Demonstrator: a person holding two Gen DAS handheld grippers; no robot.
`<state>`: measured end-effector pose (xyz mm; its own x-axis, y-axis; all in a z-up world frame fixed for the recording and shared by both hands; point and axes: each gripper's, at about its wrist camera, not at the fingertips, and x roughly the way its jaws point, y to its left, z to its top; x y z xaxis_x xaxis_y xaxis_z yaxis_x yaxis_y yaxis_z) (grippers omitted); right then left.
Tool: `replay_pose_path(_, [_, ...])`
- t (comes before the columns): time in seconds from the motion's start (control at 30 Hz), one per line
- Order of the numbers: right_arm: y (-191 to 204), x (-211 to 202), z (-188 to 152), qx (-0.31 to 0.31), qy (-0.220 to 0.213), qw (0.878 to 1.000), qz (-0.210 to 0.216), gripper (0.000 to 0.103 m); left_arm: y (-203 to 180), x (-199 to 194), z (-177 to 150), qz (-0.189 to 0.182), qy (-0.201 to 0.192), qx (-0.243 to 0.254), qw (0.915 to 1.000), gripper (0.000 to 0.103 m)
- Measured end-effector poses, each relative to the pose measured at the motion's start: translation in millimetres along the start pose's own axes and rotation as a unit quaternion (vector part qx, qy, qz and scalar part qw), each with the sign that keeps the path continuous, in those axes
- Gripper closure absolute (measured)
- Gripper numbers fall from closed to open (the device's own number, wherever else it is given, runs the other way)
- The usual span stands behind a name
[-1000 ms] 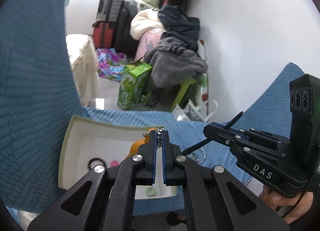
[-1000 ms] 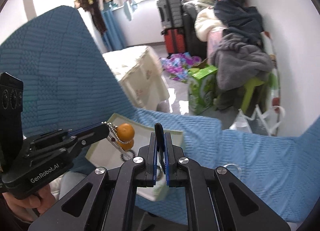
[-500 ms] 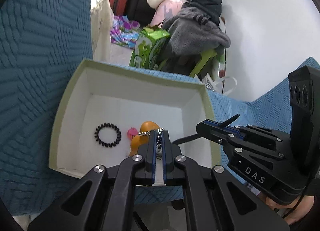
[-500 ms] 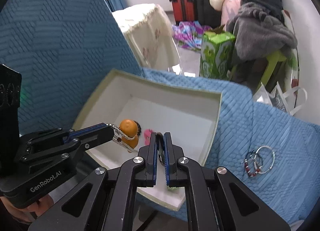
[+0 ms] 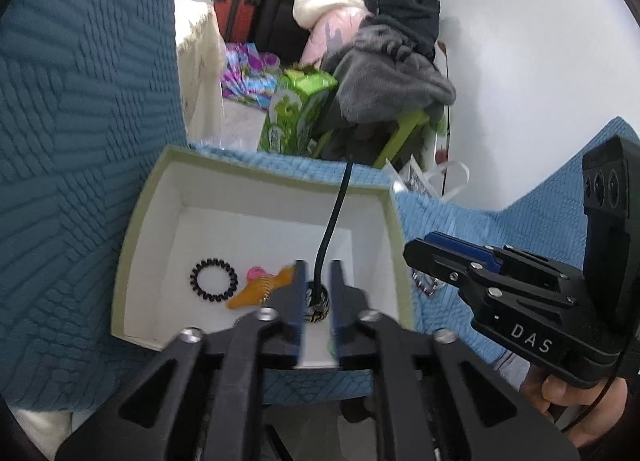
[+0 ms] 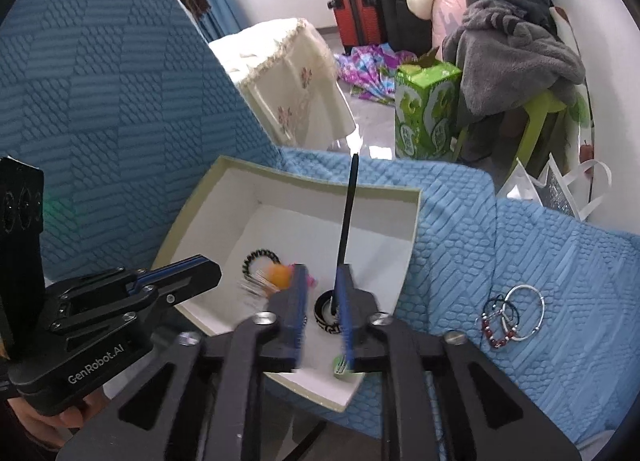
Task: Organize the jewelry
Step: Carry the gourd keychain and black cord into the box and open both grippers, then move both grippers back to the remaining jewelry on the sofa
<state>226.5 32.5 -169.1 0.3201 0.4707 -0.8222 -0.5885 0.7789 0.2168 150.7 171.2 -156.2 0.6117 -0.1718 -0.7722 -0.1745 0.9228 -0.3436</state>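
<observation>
Oddly, blurred orange beads perhaps drop below opening left claw.

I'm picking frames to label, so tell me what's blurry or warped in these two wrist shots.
Left wrist view: the left gripper is smeared as its jaws open, and the orange bead piece streaks; the black coil hair tie stays sharp. Right wrist view: the right gripper and orange piece blur, while the bracelets are crisp. Both show fisheye bending and dark corners.
</observation>
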Motion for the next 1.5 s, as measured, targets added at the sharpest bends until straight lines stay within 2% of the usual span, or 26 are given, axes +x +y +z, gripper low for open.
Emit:
replay_pose_path(0.07, [1.3,-12.3,2.6,-0.010,-0.011,1.000,-0.007,0.082,-5.8,-12.0,2.1,-0.003,-0.021,-0.002,0.9998,0.069])
replay_pose_path(0.37, [-0.8,-79.6,13.6,-0.037,-0.074,0.996,-0.016,0.082,-45.0,-63.7,14.1,0.002,-0.083,0.023,0.9963,0.068])
replay_pose_path(0.63, [-15.7,-128.5,11.5,-0.045,-0.119,0.991,-0.031,0.082,-82.6,-85.3,17.5,-0.002,-0.121,0.043,0.9917,0.068])
replay_pose_path(0.97, [-52.2,-151.7,-6.2,-0.035,-0.138,0.988,-0.052,0.082,-113.8,-71.0,12.4,-0.004,-0.131,0.052,0.9900,0.068])
replay_pose_path(1.1, [-71.0,-149.4,-15.4,-0.025,-0.136,0.989,-0.059,0.082,-125.8,-60.4,7.9,-0.002,-0.136,0.056,0.9891,0.068])
replay_pose_path(1.5, [-126.7,-126.0,-47.0,-0.009,-0.121,0.989,-0.086,0.082,-155.5,-1.7,-14.2,-0.011,-0.109,0.066,0.9917,0.068])
